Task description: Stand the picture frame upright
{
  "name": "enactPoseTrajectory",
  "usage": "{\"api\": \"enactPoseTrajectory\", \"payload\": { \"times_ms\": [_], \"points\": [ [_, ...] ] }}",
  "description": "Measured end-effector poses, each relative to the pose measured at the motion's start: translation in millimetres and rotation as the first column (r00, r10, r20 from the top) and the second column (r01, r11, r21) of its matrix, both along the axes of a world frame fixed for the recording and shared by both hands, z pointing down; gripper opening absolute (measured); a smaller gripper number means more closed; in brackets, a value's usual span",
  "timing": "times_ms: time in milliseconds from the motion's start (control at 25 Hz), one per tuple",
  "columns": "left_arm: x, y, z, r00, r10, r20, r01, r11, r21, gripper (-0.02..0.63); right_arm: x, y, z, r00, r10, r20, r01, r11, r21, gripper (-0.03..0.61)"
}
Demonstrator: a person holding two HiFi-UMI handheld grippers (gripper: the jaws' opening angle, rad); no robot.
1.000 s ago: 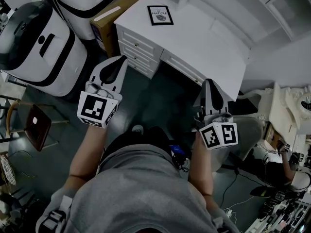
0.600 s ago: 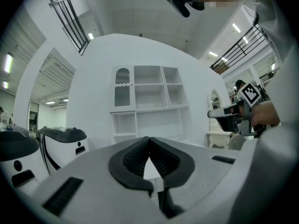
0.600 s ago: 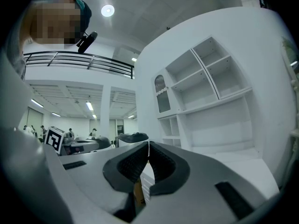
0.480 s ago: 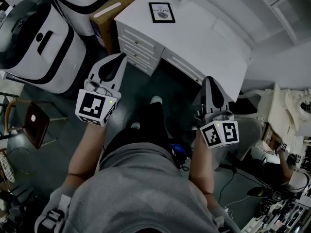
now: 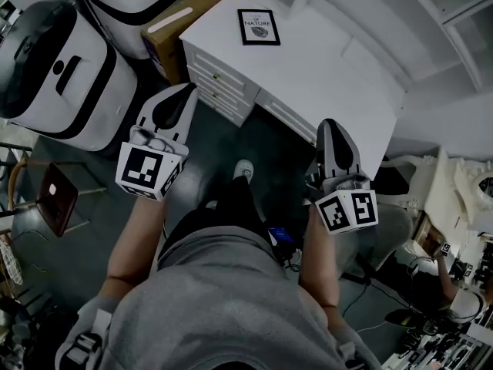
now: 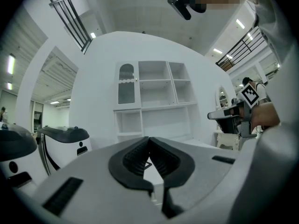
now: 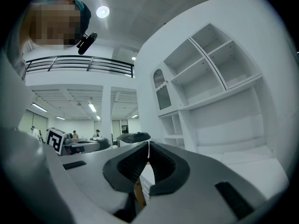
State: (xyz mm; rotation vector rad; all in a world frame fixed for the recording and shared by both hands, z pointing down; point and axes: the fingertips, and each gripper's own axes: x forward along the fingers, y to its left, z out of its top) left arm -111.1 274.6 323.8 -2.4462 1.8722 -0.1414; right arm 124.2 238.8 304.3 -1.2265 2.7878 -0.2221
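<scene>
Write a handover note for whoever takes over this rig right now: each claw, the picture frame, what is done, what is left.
Left claw: shut, empty.
Right claw: shut, empty.
Both hang over the floor, short of the white desk.
Picture frame: lying flat, face up, near the desk's far left end.
Done: nothing yet; the frame is untouched.
Left: reach in, grip the frame, stand it upright.

Black picture frame (image 5: 259,27) (white mat); white desk (image 5: 331,64).
</scene>
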Motion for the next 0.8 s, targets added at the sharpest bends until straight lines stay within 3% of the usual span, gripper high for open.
{"api": "enactPoseTrajectory", "payload": {
  "times_ms": [800],
  "points": [
    [-4, -124, 6, 0.993, -0.116, -0.001, 0.116, 0.993, -0.007, 0.008, -1, -156, 17, 0.995, -0.097, 0.016, 0.098, 0.994, -0.048, 0.028]
  ]
}}
